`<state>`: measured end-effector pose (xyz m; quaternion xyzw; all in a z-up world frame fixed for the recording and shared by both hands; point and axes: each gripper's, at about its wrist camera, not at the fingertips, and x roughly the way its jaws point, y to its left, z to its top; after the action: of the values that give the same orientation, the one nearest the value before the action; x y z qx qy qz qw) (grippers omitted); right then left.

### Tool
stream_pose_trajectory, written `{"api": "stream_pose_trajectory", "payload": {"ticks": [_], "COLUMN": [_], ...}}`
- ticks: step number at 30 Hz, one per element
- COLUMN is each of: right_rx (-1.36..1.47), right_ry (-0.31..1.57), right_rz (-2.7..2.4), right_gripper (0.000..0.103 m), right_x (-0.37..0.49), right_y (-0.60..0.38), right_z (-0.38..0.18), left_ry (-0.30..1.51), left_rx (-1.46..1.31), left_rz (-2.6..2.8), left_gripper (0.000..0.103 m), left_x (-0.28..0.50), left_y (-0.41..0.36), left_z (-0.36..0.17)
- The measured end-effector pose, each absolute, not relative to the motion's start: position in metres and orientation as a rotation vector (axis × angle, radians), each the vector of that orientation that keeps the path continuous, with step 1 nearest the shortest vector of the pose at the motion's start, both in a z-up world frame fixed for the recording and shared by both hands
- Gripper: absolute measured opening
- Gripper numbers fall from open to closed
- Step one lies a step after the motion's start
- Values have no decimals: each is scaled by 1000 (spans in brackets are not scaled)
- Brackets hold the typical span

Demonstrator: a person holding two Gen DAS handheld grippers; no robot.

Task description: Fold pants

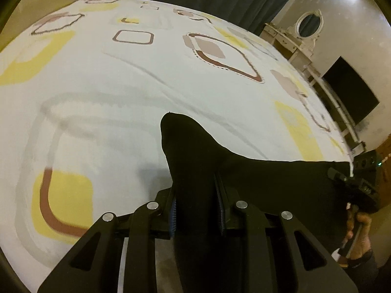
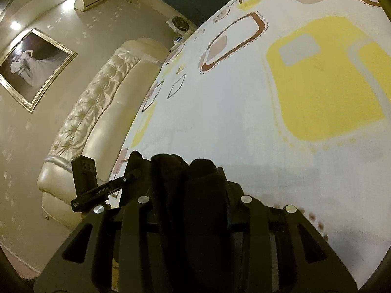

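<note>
The left tool [image 1: 198, 205] is clamped on black pants [image 1: 195, 151], with the cloth pinched between its blue pads [image 1: 173, 216]. The fabric runs taut to the right, where the right tool [image 1: 352, 185] holds the other end in a hand [image 1: 359, 234]. In the right wrist view, the right tool [image 2: 193, 190] is closed on a bunched fold of pants [image 2: 195, 207]. The pants hang above the bed [image 1: 122, 85], over its patterned sheet [image 2: 244, 122]. A headboard [image 2: 97, 112] stands at left.
</note>
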<state>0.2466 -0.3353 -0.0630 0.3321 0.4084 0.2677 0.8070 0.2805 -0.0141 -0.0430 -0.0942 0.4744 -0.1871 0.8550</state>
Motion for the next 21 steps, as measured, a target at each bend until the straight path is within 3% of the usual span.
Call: {"api": "stream_pose_trajectory", "payload": {"ticks": [21], "right_rx": [835], "right_ry": [957], "right_rz": [548], "right_gripper": [33], "right_x": [271], "right_y": [-348], "right_z": [-114], "left_ry": [1007], "left_rx": [-205], "left_rz": [-362], "left_gripper": [34], "left_x": [286], "left_y": [-9], "left_z": [-70]}}
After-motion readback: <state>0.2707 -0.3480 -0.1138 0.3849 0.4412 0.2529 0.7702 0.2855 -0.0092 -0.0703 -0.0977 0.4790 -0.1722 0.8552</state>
